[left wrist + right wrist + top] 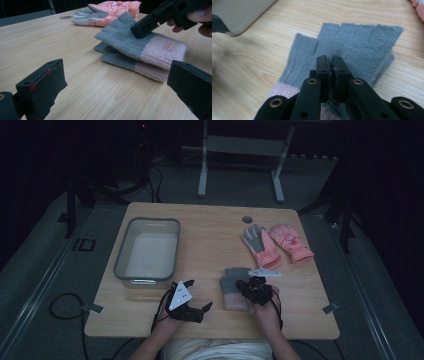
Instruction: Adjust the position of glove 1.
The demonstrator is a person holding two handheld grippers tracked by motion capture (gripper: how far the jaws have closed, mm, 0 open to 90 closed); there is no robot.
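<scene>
Two grey knit gloves with pink cuffs (232,290) lie stacked near the table's front, right of centre. My right gripper (252,286) is shut on the top grey glove (140,42), pinching a fold of its knit between the pads (331,62). That glove sits askew over the lower glove (120,61), its finger end slightly raised. My left gripper (198,295) rests just left of the gloves, open, with bare wood between its jaws (116,71).
A pair of pink and grey winter gloves (277,245) lies at the back right of the wooden table (200,230). A grey plastic bin (120,260) stands at the left. A round cable hole (248,219) sits near the far edge.
</scene>
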